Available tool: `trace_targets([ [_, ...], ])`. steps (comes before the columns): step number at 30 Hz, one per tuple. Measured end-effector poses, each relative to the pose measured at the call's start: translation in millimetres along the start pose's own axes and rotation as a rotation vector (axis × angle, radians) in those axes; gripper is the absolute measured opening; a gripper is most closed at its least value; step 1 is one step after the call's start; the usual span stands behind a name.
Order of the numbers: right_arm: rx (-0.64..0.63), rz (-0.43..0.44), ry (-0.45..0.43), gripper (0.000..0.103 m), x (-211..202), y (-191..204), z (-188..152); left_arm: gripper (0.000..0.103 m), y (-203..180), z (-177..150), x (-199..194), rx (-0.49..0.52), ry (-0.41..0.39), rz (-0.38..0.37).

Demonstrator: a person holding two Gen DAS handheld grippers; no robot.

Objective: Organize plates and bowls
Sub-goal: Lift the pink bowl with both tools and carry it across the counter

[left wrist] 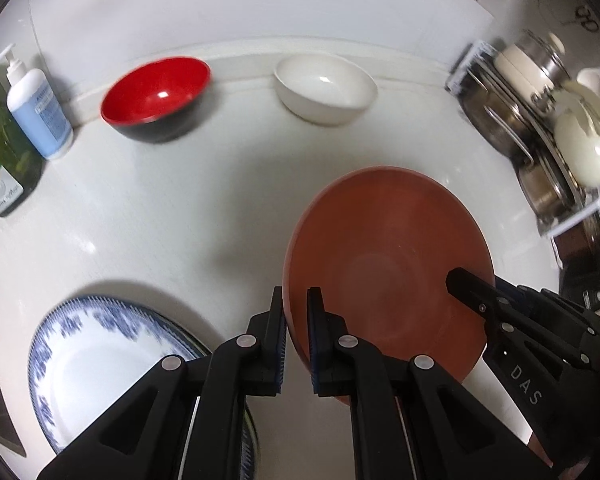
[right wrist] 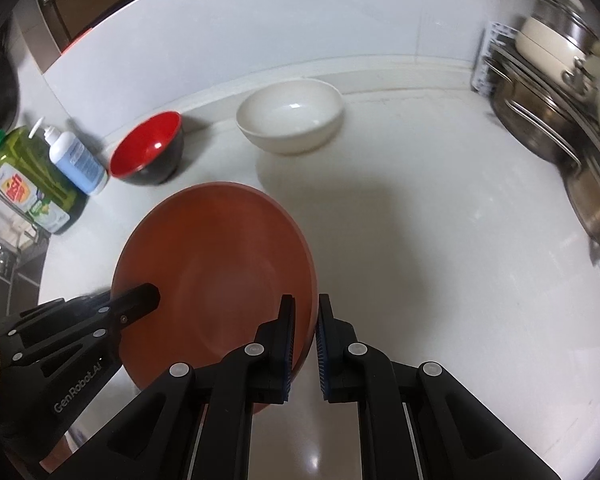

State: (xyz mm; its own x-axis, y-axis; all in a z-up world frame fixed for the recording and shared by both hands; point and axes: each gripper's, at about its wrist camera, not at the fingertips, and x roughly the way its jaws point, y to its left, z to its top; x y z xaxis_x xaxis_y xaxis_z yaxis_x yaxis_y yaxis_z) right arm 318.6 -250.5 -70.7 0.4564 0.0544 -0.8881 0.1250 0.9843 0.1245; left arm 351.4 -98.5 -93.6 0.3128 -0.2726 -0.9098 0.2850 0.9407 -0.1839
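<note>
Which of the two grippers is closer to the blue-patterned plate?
Left. The left gripper grips the brown plate right beside the blue-patterned plate; the right gripper holds the brown plate's far rim.

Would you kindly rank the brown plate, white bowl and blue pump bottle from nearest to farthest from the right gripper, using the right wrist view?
1. Brown plate, rim between the right gripper fingers.
2. White bowl, ahead by the wall.
3. Blue pump bottle, far left.
</note>
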Motion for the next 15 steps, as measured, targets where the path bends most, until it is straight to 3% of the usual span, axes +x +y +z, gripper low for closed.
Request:
trace_targets([
  [15,0.035,-0.032,0.054,0.012,-3,-37,-36,0.012,-39,-33,18,0.047,0.074,-0.007],
])
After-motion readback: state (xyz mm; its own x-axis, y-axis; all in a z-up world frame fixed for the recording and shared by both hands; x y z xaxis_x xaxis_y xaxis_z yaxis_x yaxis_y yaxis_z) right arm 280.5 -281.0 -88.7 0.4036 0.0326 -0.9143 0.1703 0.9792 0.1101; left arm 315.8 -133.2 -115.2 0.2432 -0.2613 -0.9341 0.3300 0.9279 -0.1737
